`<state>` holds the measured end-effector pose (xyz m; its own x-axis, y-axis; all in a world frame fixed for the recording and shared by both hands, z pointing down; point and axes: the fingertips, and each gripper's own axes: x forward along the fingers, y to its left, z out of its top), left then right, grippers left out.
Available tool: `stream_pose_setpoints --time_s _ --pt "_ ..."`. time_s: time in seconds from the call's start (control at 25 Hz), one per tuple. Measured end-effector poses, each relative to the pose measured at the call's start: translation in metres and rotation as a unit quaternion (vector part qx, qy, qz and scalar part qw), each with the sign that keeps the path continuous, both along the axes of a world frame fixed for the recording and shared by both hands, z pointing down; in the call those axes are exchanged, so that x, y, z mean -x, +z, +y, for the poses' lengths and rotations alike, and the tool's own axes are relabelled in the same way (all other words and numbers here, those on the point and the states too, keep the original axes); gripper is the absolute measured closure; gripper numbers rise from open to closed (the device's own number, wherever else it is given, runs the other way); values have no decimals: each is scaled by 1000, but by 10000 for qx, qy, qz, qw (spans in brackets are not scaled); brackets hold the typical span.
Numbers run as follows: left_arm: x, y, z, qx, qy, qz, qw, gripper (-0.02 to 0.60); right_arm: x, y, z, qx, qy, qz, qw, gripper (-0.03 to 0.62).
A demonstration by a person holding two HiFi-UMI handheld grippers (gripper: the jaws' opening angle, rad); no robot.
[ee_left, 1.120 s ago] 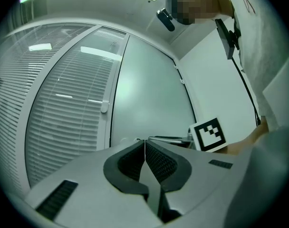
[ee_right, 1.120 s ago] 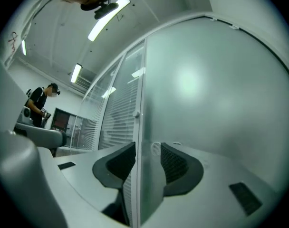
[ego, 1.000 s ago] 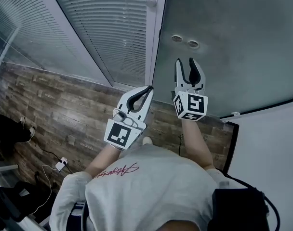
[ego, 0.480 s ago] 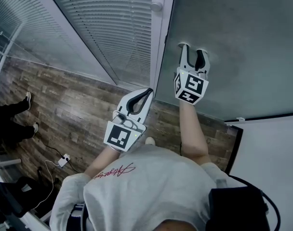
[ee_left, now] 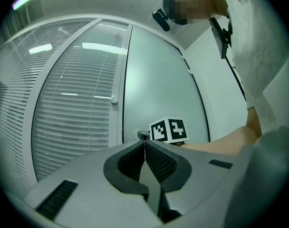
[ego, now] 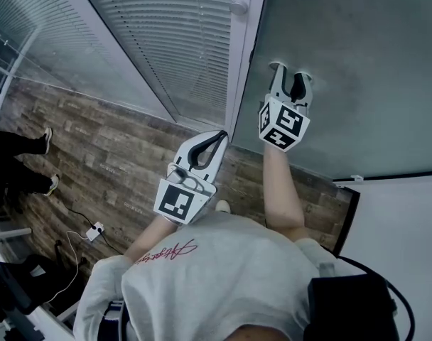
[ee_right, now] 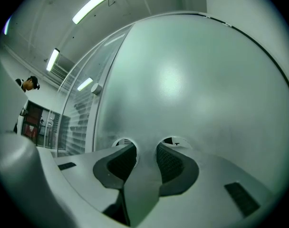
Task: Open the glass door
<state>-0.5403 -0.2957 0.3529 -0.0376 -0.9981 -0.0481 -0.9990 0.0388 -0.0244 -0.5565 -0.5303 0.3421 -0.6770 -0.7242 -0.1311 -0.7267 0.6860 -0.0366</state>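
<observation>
Right gripper (ego: 290, 70) has moved up to the glass door (ego: 358, 62), jaws just narrowing, apart, empty; only its own view shows round fittings (ee_right: 174, 141) at its tips. Left gripper (ego: 220, 131), closed, hangs short of the door.

Light is even and cool, with a grey-green cast over all three views. In the right gripper view a ceiling strip light (ee_right: 98, 2) burns bright at the far top left, with a shorter lamp (ee_right: 52, 60) below it. A soft pale glare spreads over the frosted glass door (ee_right: 172, 82). In the left gripper view reflected light bars (ee_left: 102, 46) lie across the slatted blinds (ee_left: 73, 127). Both gripper views bulge like a fisheye: straight frames curve, the corners go black, and the nearest grey parts at the bottom look soft. The head view is dimmer, the wooden floor (ego: 109, 155) dark, shadows faint and unedged, straight lines leaning toward the edges.
</observation>
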Motion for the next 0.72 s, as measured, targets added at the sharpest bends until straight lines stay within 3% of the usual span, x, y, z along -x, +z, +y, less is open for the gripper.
stream_pose_setpoints --time_s 0.72 --pt "-8 1 30 -65 -318 48 9995 563 -12 0 23 -69 -80 56 9999 457"
